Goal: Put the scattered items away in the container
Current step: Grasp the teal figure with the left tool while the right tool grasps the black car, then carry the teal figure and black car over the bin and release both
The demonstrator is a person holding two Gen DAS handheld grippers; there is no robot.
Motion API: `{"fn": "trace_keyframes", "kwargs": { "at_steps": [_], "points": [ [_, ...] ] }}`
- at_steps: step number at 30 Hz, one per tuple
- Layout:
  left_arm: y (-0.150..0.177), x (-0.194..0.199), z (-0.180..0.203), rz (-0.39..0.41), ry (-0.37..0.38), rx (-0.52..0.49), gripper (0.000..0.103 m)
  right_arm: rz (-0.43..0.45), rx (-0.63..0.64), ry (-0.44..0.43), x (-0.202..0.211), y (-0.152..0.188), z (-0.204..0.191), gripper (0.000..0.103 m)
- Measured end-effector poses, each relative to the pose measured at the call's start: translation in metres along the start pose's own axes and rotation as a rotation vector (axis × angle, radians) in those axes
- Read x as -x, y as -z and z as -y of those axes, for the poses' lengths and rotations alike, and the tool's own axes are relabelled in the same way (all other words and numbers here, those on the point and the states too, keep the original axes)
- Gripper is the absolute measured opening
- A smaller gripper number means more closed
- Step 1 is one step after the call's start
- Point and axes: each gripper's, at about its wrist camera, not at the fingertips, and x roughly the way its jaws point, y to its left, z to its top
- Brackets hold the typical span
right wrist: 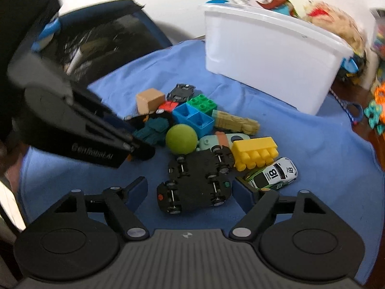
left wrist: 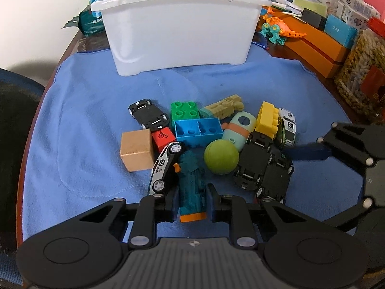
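I am looking down my left gripper (left wrist: 191, 201), and its two fingers are clamping the near end of a dark teal toy figure (left wrist: 191, 180) with an orange base, which is lying lengthwise on the blue cloth (left wrist: 79, 130). Just left of that figure a white and black toy car numbered 69 (left wrist: 166, 166) is tipping on its side, touching it. My right gripper (right wrist: 190, 191) is hanging low with its fingers spread wide apart, and two overturned black toy cars (right wrist: 198, 180) are lying side by side between and just ahead of the fingertips, undersides up. I cannot tell whether either finger is touching them. Just beside the right finger a white and green racing car numbered 18 (right wrist: 273, 174) is sitting upright.

Further out, a green ball (left wrist: 221, 157) is resting in the middle of the pile, touching the teal figure's far side in the right wrist view. Around it I am seeing a tan cube (left wrist: 137, 150), a red block (left wrist: 163, 138), an open blue brick (left wrist: 198, 130), a green studded brick (left wrist: 184, 113), a mint capsule toy with an orange band (left wrist: 240, 128), a yellow brick (left wrist: 266, 119), a beige toy figure (left wrist: 222, 109) and another upturned black car (left wrist: 148, 115).

Beyond the pile the white container (left wrist: 178, 31) is standing on the far part of the cloth, well apart from both grippers. An orange and teal dinosaur toy (left wrist: 276, 27) is standing on orange boxes (left wrist: 320, 48) to its right.
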Motion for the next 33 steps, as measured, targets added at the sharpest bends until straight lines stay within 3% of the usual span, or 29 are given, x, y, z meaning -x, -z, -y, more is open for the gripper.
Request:
{"fn": "trace_keyframes", "kwargs": {
  "at_steps": [1, 9, 18, 22, 33],
  "points": [
    [0.0, -0.001, 0.001, 0.004, 0.0, -0.006, 0.025, -0.008, 0.01, 0.006, -0.001, 0.001, -0.001, 0.069],
    [-0.009, 0.018, 0.006, 0.065, 0.016, -0.028, 0.025, 0.02, -0.05, 0.024, 0.01, -0.004, 0.012, 0.069],
    [-0.045, 0.052, 0.012, 0.165, 0.043, -0.049, 0.025, 0.111, -0.173, 0.082, 0.04, -0.035, 0.049, 0.069],
    [-0.065, 0.059, 0.011, 0.202, 0.038, -0.06, 0.025, 0.16, -0.237, 0.112, 0.051, -0.052, 0.07, 0.069],
    [-0.152, 0.07, -0.004, 0.35, 0.006, -0.106, 0.025, 0.348, -0.258, 0.215, 0.06, -0.126, 0.112, 0.069]
  ]
}}
